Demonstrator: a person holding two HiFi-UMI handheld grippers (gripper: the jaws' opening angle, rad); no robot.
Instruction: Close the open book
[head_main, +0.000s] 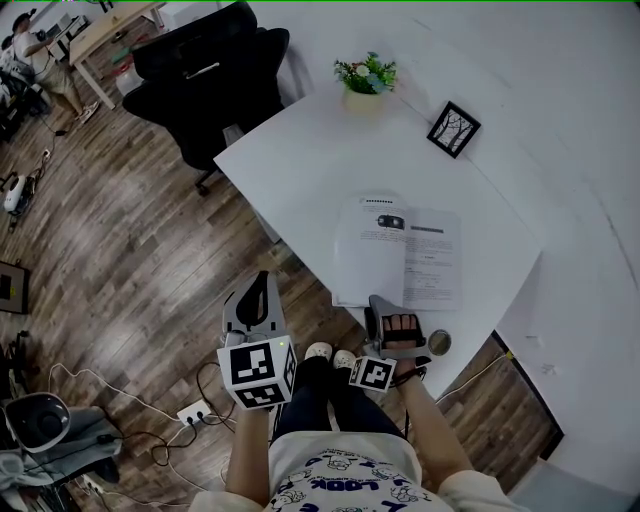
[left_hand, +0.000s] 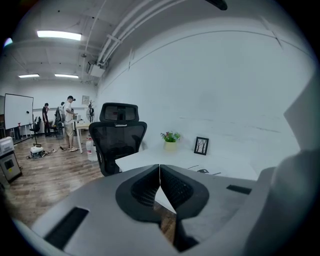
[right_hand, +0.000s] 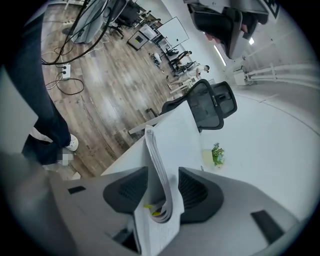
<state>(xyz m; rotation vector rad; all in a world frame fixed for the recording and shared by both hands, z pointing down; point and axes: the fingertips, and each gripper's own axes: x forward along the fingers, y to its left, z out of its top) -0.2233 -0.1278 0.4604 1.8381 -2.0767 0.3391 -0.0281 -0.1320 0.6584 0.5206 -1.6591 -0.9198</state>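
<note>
The white desk (head_main: 300, 170) carries the open book (head_main: 400, 255), spread by the desk's near edge. The right claw (head_main: 383, 303) sits at the book's near edge, jaws apart, with a curling sheaf of pages between them, not pinched. The left claw (head_main: 258, 290) hangs off the desk's near corner, jaws together, empty.

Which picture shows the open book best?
The head view: the whole open book lies spread on the white table, with both sides showing. The right gripper view shows only a curled bunch of its pages, close up between the jaws. The left gripper view shows at most a thin, far-off sliver.
</note>
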